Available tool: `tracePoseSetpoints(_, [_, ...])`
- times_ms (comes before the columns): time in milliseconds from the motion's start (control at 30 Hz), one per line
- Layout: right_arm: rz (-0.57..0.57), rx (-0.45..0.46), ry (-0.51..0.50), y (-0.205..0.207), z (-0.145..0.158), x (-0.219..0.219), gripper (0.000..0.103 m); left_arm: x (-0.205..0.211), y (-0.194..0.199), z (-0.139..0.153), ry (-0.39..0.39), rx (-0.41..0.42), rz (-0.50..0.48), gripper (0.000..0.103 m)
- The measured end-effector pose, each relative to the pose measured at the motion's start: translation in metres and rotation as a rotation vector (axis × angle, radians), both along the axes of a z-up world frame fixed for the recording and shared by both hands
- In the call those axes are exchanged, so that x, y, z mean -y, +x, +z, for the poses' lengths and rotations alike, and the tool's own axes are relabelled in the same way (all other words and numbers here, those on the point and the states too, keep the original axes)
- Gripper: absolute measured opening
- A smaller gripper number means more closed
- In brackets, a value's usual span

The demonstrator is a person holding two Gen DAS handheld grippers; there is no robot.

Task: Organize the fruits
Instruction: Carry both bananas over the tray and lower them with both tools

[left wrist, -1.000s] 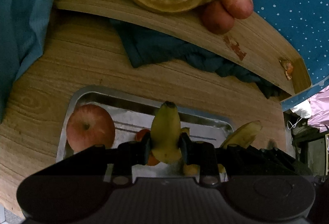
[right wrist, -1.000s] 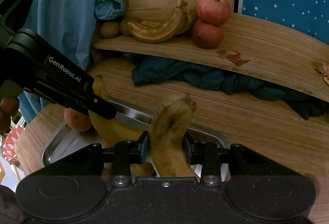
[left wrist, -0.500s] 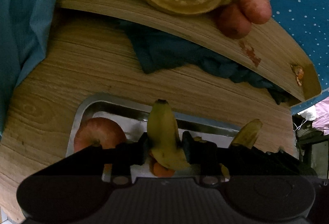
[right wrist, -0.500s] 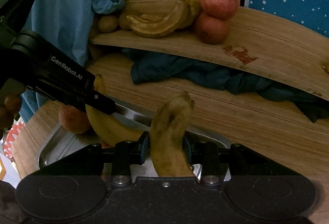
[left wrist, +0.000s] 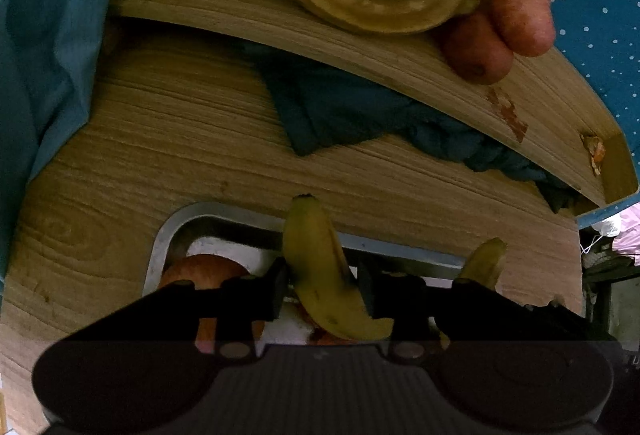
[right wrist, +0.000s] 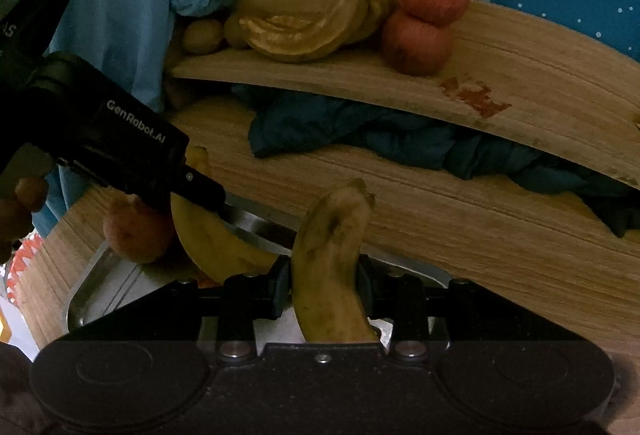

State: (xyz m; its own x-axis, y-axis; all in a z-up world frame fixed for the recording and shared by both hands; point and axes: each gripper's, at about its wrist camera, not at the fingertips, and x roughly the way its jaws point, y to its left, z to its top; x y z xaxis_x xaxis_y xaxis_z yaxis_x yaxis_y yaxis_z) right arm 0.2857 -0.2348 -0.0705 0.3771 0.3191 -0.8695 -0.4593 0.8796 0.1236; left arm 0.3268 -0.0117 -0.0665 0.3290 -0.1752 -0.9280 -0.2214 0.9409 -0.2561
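Tongs (left wrist: 322, 289) over half-hidden apple (left wrist: 200, 271)

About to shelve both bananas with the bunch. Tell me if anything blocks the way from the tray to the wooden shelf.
Nothing visible does. Both bananas are clamped above the tray; only bare tabletop and a dark cloth lying under the shelf come between.
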Motion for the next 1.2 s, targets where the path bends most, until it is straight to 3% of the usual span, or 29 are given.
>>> tracePoseSetpoints(500, [0.023, -0.04, -0.014, 0.0058, -0.0089, -0.0078, 0.037, -0.0044, 0.0006, -0.0051, -0.006, -0.004, -0.005, 0.044])
tracePoseSetpoints(1200, [0.031, -0.051, 0.01, 0.0074, -0.0102, -0.0073, 0.045, -0.0018, 0.0012, -0.0065, 0.014, 0.0, -0.007, 0.047])
